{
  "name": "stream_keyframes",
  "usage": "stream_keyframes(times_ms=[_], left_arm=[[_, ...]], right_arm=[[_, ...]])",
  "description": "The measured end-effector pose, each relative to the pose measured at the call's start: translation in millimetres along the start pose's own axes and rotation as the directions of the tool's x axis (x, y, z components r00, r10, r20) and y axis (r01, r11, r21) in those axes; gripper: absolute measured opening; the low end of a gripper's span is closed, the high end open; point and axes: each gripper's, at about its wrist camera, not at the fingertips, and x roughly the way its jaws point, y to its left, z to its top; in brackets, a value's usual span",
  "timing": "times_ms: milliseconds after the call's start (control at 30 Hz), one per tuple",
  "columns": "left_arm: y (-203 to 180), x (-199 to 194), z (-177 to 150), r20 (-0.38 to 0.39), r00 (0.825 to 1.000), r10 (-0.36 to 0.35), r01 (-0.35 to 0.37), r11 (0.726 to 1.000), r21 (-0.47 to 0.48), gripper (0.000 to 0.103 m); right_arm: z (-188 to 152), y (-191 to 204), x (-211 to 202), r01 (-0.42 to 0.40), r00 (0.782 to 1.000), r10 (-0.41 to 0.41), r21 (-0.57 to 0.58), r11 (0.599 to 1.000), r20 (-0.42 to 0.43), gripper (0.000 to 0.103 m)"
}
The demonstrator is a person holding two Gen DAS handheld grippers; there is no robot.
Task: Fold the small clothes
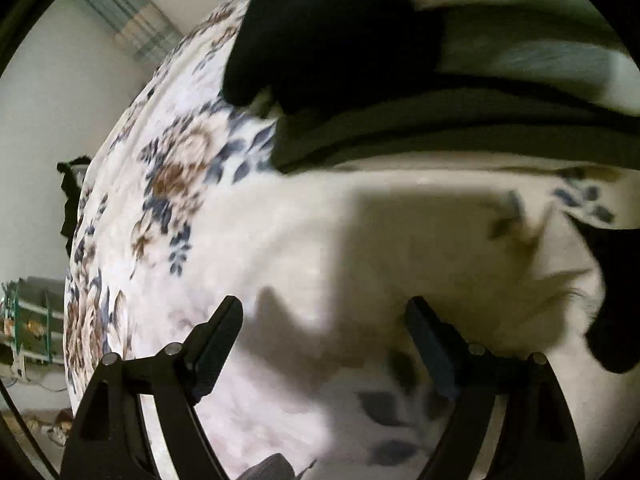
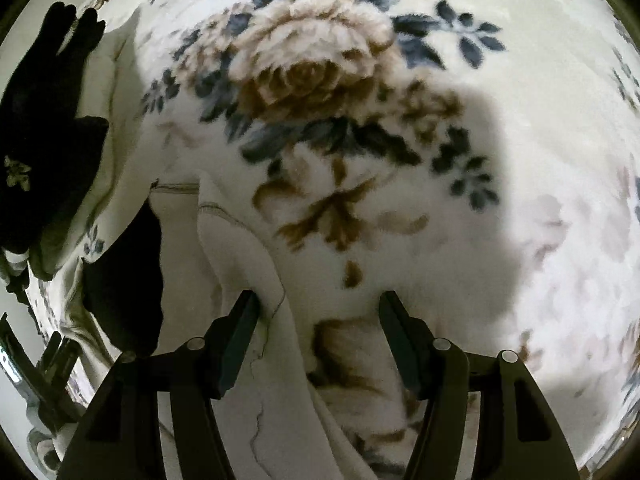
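A white garment (image 2: 236,264) with stitched hems lies on the floral blanket (image 2: 320,80), its edge running down between my right gripper's fingers. My right gripper (image 2: 320,308) is open, low over that edge, its left finger (image 2: 240,332) touching the cloth. In the left wrist view my left gripper (image 1: 324,316) is open and empty above pale fabric (image 1: 400,240); blur hides whether this is garment or blanket. A dark green garment (image 1: 400,132) lies folded further ahead. A black cloth piece (image 2: 128,288) lies left of the white garment.
A pile of black clothes (image 1: 320,32) sits at the far side of the bed, also in the right wrist view (image 2: 44,120). Another black item (image 1: 612,300) is at the right. The bed edge (image 1: 80,240) drops to floor and shelves at the left.
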Motion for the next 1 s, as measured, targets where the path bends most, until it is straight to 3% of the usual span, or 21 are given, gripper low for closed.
stream_keyframes(times_ms=[67, 200, 333, 400, 433, 500, 567, 633, 800, 900, 1000], left_arm=[[7.0, -0.8, -2.6, -0.006, 1.000, -0.008, 0.008, 1.000, -0.006, 0.084], [19.3, -36.7, -11.9, 0.054, 0.997, -0.053, 0.055, 0.998, -0.034, 0.084], [45.3, -80.2, -44.5, 0.087, 0.978, -0.191, 0.198, 0.977, -0.078, 0.084], [58.0, -101.1, -74.7, 0.074, 0.945, -0.319, 0.325, 0.941, -0.091, 0.090], [61.1, -108.4, -89.2, 0.057, 0.935, -0.349, 0.353, 0.930, -0.100, 0.096], [69.4, -120.1, -132.9, -0.001, 0.900, -0.437, 0.433, 0.891, -0.136, 0.099], [71.7, -126.2, -173.4, -0.065, 0.884, -0.464, 0.450, 0.879, -0.160, 0.099], [71.9, -127.7, -215.7, -0.140, 0.876, -0.462, 0.439, 0.883, -0.167, 0.099], [68.1, -124.4, -306.9, -0.289, 0.843, -0.453, 0.404, 0.889, -0.215, 0.099], [61.0, -118.3, -345.5, -0.337, 0.806, -0.486, 0.412, 0.871, -0.269, 0.098], [47.0, -110.6, -367.1, -0.368, 0.761, -0.534, 0.441, 0.842, -0.310, 0.087]], right_arm=[[-0.1, 1.8, 4.9, 0.006, 1.000, -0.006, -0.005, 1.000, -0.002, 0.065], [-4.7, -1.0, -7.4, -0.018, 1.000, 0.018, -0.006, 1.000, -0.008, 0.065], [-27.5, -11.9, -32.9, -0.105, 0.994, 0.105, 0.007, 0.994, -0.039, 0.065], [-54.7, -28.6, -49.6, -0.152, 0.986, 0.153, 0.008, 0.988, -0.061, 0.065], [-68.0, -32.5, -55.5, -0.166, 0.983, 0.167, 0.010, 0.986, -0.075, 0.065], [-106.5, -55.3, -64.2, -0.181, 0.977, 0.182, 0.024, 0.983, -0.111, 0.065], [-153.7, -81.3, -63.1, -0.180, 0.968, 0.186, 0.051, 0.982, -0.166, 0.065], [-195.0, -103.4, -57.0, -0.169, 0.960, 0.182, 0.078, 0.983, -0.214, 0.065], [-298.3, -160.3, -37.0, -0.168, 0.916, 0.217, 0.168, 0.971, -0.339, 0.065], [-335.4, -178.9, -19.5, -0.205, 0.898, 0.265, 0.199, 0.958, -0.352, 0.065], [-352.8, -187.1, -9.9, -0.227, 0.897, 0.285, 0.201, 0.953, -0.337, 0.063]])
